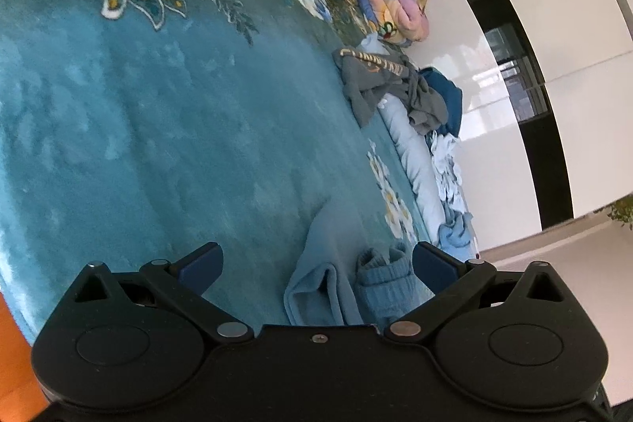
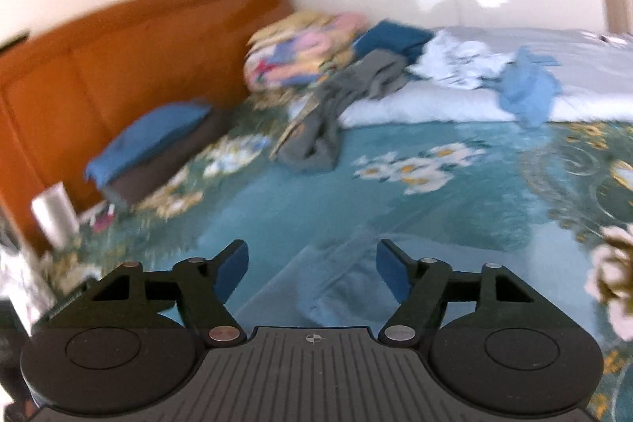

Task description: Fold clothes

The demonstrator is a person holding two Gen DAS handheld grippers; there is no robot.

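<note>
Both grippers stand wide and empty. The light-blue fleece garment point(image 1: 316, 275) lies on the teal flowered blanket point(image 1: 158, 125), directly under the left gripper point(image 1: 316, 263) and right gripper point(image 2: 312, 271). Each should pinch one corner cleanly before folding.

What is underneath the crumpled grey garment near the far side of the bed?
The grey garment drapes partly over the white duvet and partly over the teal floral blanket. A dark blue cloth shows behind it. Whatever lies directly under its folds is covered.
</note>
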